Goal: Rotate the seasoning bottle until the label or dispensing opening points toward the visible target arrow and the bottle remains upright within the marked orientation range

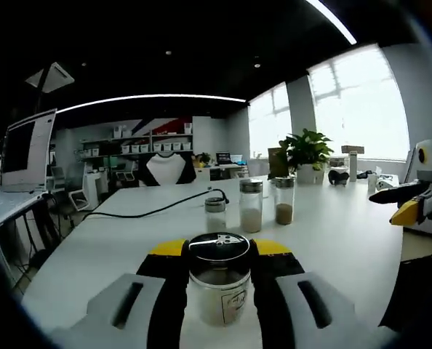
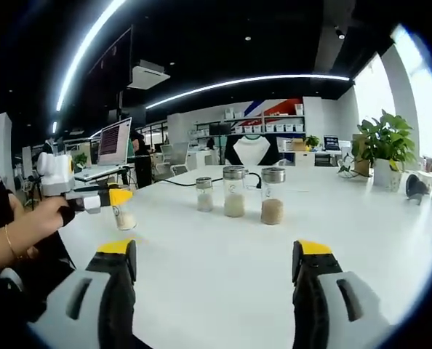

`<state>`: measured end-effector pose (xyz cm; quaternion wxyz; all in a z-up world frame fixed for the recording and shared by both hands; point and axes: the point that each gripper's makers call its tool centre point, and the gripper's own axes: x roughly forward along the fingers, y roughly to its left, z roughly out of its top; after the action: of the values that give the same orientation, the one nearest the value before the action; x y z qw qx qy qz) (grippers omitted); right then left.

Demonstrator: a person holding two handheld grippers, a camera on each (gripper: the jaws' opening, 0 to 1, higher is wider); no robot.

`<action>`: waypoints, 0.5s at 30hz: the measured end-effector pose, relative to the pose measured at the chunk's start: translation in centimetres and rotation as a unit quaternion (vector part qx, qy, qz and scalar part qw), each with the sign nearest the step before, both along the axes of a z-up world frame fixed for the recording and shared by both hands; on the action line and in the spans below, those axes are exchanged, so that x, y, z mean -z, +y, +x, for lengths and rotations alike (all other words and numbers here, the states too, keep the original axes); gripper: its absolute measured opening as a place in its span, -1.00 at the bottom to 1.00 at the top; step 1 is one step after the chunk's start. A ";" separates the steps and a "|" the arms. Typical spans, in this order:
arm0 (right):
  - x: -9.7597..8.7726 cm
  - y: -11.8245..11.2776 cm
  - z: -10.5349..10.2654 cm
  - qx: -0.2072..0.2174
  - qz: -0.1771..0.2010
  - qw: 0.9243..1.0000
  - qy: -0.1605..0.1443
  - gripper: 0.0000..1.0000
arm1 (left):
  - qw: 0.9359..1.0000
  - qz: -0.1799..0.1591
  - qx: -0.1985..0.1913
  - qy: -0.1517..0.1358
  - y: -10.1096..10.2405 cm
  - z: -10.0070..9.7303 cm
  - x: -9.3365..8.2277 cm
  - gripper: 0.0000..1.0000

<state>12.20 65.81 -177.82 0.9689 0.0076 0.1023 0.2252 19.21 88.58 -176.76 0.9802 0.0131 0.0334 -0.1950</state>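
1. The seasoning bottle [image 1: 218, 280] stands upright on the white table [image 1: 332, 240], clamped between my left gripper [image 1: 218, 251]'s yellow-tipped jaws, its shiny shaker lid level with the tips.
2. From my right gripper view, that bottle [image 2: 124, 216] sits off to the left, in the left gripper [image 2: 100, 200] with my hand [image 2: 34, 222] behind it.
3. My right gripper [image 2: 216, 258] hangs wide open over bare table, gripping nothing.
4. Beyond both grippers stand three more jars [image 2: 234, 193] in a row, a black cable [image 1: 150, 211] trailing behind them.
5. A potted plant [image 1: 307, 154] stands further off to the right.
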 end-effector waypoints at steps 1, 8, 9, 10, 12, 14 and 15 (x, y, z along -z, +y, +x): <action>0.0 -0.1 0.0 0.001 0.000 1.000 0.001 0.82 | 1.000 -0.002 0.000 0.002 0.0 0.0 0.0 -0.31; 0.2 0.5 -0.1 -0.010 -0.002 1.000 0.005 0.79 | 1.000 -0.002 0.002 0.011 -0.1 0.3 1.1 -0.31; 0.3 0.5 -0.2 -0.010 -0.005 1.000 0.005 0.78 | 1.000 -0.002 0.004 0.012 -0.2 0.3 1.2 -0.31; 0.4 0.4 -0.2 -0.011 -0.010 1.000 0.006 0.79 | 1.000 -0.002 0.005 0.013 -0.2 0.4 1.4 -0.31; 0.5 0.4 -0.3 -0.010 -0.008 1.000 0.007 0.79 | 1.000 0.001 0.006 0.013 -0.2 0.5 1.6 -0.31; 0.7 0.4 -0.4 -0.010 -0.004 1.000 0.012 0.79 | 1.000 0.000 0.008 0.012 -0.2 0.6 1.8 -0.31; 0.8 0.4 -0.4 -0.010 -0.005 1.000 0.013 0.79 | 1.000 0.000 0.008 0.012 -0.1 0.7 1.8 -0.31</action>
<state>11.81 66.17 -178.61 0.9653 0.0046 0.1161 0.2338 19.90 88.46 -178.60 0.9781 0.0108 0.0454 -0.2030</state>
